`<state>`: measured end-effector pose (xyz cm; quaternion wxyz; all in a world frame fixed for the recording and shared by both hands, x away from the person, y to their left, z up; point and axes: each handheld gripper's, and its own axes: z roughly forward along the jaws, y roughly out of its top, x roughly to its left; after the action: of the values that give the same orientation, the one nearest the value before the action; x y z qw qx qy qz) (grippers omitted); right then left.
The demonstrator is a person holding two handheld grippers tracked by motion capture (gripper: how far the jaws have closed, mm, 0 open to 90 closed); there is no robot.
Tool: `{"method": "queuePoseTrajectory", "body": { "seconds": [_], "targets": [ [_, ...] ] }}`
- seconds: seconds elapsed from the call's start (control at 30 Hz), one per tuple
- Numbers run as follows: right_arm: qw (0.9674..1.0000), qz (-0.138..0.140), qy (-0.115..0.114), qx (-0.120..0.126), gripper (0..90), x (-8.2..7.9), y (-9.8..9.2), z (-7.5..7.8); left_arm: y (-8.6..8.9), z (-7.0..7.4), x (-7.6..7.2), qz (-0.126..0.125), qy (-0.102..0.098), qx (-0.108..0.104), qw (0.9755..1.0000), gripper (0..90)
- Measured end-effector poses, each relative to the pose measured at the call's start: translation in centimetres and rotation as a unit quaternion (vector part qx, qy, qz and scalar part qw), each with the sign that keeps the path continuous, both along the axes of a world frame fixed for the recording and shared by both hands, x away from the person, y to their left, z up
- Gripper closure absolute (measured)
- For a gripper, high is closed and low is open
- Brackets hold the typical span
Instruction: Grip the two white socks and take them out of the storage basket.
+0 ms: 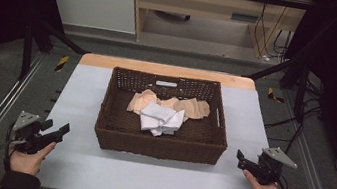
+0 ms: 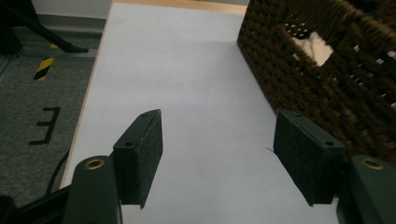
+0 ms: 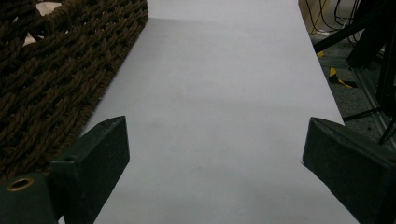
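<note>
Person wears dark sleeves, cuffs at wrists. Left gripper [image 1: 54, 134] and right gripper [image 1: 245, 161]: black bodies, each topped by a grey three-cornered plate. Jaw pads flat, rectangular, dark, probably textured facing (screw holes on edges; brass-coloured fasteners at bases). Black cable trails from right unit.

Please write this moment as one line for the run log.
left hand-held gripper: open, holds nothing | right hand-held gripper: open, holds nothing | basket: table centre, white cloth and beige cloth inside
</note>
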<state>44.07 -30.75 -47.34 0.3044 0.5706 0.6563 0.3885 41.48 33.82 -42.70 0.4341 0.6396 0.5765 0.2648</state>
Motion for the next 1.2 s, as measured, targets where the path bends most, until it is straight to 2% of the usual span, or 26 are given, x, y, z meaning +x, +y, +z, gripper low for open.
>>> {"method": "queuePoseTrajectory", "body": {
  "seconds": [0.4,0.67,1.0,1.2],
  "targets": [
    [0.9999,0.003,-0.003,-0.010,6.5,0.0,0.0,0.1,-1.3,2.9,0.2,-0.015,-0.035,-0.001,0.9993,35.1],
    [0.9998,0.009,0.001,-0.016,5.5,-0.1,0.1,0.0,-2.0,4.3,0.7,-0.024,-0.045,-0.004,0.9987,35.0],
    [0.9997,0.017,0.005,-0.020,6.3,-0.1,0.3,-0.1,-3.1,6.4,1.5,-0.036,-0.069,-0.006,0.9970,35.2],
    [0.9996,0.022,0.008,-0.018,6.3,-0.1,0.3,-0.2,-3.9,7.1,2.2,-0.046,-0.075,-0.010,0.9961,35.2]
  ]
}}
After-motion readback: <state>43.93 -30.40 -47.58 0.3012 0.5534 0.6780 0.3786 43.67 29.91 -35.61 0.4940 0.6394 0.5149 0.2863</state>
